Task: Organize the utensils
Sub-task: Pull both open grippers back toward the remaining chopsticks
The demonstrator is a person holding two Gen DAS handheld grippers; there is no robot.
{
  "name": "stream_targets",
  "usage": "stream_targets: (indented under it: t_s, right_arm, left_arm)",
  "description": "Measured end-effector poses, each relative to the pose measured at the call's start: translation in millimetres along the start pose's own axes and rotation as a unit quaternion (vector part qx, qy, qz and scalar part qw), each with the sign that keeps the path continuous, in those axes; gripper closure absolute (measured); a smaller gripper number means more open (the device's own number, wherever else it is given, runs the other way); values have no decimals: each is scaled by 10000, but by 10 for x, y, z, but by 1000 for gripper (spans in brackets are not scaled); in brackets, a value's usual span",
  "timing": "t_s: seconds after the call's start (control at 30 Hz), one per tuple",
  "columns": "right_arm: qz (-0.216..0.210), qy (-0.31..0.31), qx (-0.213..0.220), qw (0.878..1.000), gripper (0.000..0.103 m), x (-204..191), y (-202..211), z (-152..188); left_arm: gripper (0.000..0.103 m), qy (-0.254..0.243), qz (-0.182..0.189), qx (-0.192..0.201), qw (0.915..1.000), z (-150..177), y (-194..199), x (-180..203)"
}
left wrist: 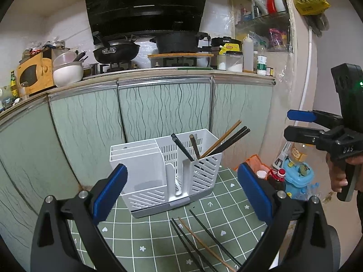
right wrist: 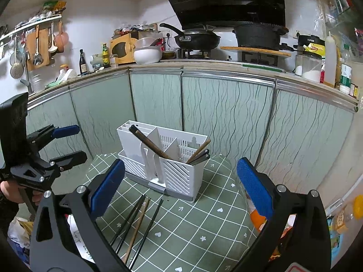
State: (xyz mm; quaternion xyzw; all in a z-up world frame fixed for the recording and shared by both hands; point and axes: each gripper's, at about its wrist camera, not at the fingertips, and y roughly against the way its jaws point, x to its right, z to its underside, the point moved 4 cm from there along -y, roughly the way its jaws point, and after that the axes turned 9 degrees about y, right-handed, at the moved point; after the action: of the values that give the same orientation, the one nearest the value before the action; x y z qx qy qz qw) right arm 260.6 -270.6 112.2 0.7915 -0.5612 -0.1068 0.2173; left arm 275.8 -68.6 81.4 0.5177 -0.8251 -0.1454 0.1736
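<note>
While both grippers hover with jaws apart and empty, green checked mat (left wrist: 145,238) carries white utensil holder (left wrist: 165,170) at far centre; several chopsticks (left wrist: 217,142) lean in its right compartment. Four loose chopsticks (right wrist: 138,222), possibly more, lie near. Left gripper (left wrist: 181,192), right gripper (right wrist: 180,185).

both wrist views toward utensil caddy (left wrist: 168,172)

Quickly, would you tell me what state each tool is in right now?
Left tool: open, holding nothing, facing the white utensil holder.
Right tool: open, holding nothing, above the loose chopsticks on the green mat.
</note>
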Motion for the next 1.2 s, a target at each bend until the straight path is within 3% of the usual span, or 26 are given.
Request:
stream_targets:
  t_s: [0.5,1.2]
  right_arm:
    - [16,125,42,9999,8,-272,113,302]
    - [174,4,-375,9991,8,-604,-202,1223]
  left_arm:
    - [7,154,-221,46,9996,371,253,-96]
    - [7,368,-889,-160,9952,1316,240,-326]
